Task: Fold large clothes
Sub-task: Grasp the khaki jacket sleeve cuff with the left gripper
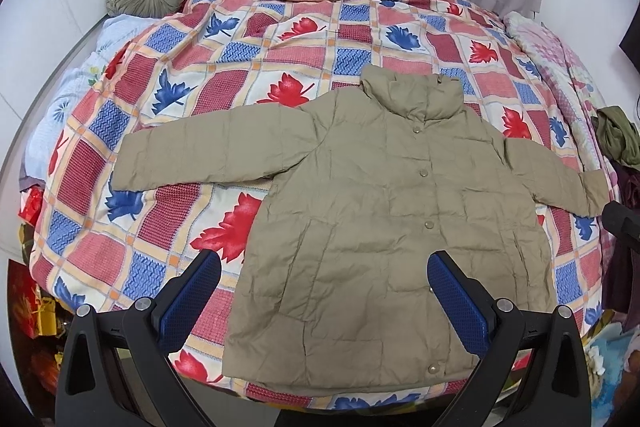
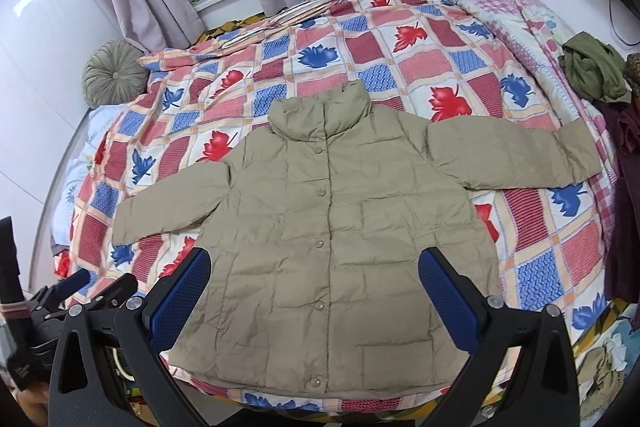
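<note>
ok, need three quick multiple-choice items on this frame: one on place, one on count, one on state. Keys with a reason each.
1. Where does the jacket lie?
A on the bed cover
B on a chair
C on the floor

2. How many snap buttons show down its front?
A two
B five
C nine

3. How are its sleeves?
A folded across the chest
B rolled up
C spread out to the sides

Answers:
1 A, the leaf-patterned cover shows all round it.
2 B, five snaps run from collar to hem.
3 C, both sleeves lie flat, away from the body.

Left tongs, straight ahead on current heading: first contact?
Probably the khaki puffer jacket spread flat on the bed: the open left tongs frame its lower left front. Depth is unclear; nothing nearer shows between them.
</note>
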The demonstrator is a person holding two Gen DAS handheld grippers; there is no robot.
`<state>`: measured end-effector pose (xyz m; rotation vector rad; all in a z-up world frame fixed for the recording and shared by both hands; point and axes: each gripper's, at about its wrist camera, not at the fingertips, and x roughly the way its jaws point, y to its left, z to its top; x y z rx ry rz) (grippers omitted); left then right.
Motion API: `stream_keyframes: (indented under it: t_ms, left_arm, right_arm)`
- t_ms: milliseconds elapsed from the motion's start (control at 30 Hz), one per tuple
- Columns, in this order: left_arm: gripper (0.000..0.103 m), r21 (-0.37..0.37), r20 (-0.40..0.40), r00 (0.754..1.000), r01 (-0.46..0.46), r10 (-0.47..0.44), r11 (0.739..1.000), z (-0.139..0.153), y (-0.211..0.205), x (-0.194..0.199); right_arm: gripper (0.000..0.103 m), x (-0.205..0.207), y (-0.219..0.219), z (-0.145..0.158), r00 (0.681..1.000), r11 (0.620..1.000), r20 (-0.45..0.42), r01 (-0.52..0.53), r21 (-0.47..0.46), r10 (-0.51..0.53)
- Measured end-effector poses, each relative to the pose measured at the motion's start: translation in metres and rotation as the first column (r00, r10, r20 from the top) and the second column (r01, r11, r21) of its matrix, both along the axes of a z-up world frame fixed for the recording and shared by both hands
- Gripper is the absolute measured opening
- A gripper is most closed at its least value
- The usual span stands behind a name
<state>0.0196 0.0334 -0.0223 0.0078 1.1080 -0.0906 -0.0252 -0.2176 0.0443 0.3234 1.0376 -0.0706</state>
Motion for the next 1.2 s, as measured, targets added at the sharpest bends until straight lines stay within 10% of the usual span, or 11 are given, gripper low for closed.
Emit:
stream_keyframes:
  t_ms: [200, 400, 633, 900, 1200]
  left_arm:
    - [0.103, -0.061, -0.059, 0.997, -0.059, 0.055, 0.996, -0.053, 0.048, 0.026]
    - [0.103, -0.170, -0.158, 0.982, -0.130, 0.103, 0.977, -0.125, 0.105, 0.071]
    - [0.103, -0.338, -0.180, 0.963, -0.250, 0.199, 0.907, -0.195, 0.161, 0.126]
    - [0.103, -0.577, -0.220, 0.941, -0.337, 0.256, 0.744, -0.249, 0.201, 0.183]
    - [0.103, -0.578, -0.144, 0.915, -0.386, 0.376, 0.719, -0.244, 0.258, 0.226]
  right_arm:
    - [0.103, 0.022, 0.017, -0.021, 0.996, 0.995, -0.082, -0.028, -0.097, 0.020]
    - [0.103, 0.041, 0.027, -0.077, 0.981, 0.999, -0.189, -0.039, 0.009, 0.040]
    - [0.103, 0.061, 0.074, -0.156, 0.950, 0.993, -0.290, -0.122, -0.007, 0.114]
    - [0.103, 0.079, 0.107, -0.208, 0.928, 0.980, -0.321, -0.199, 0.006, 0.190]
    - [0.103, 0.102, 0.115, -0.222, 0.940, 0.984, -0.294, -0.173, 0.034, 0.176]
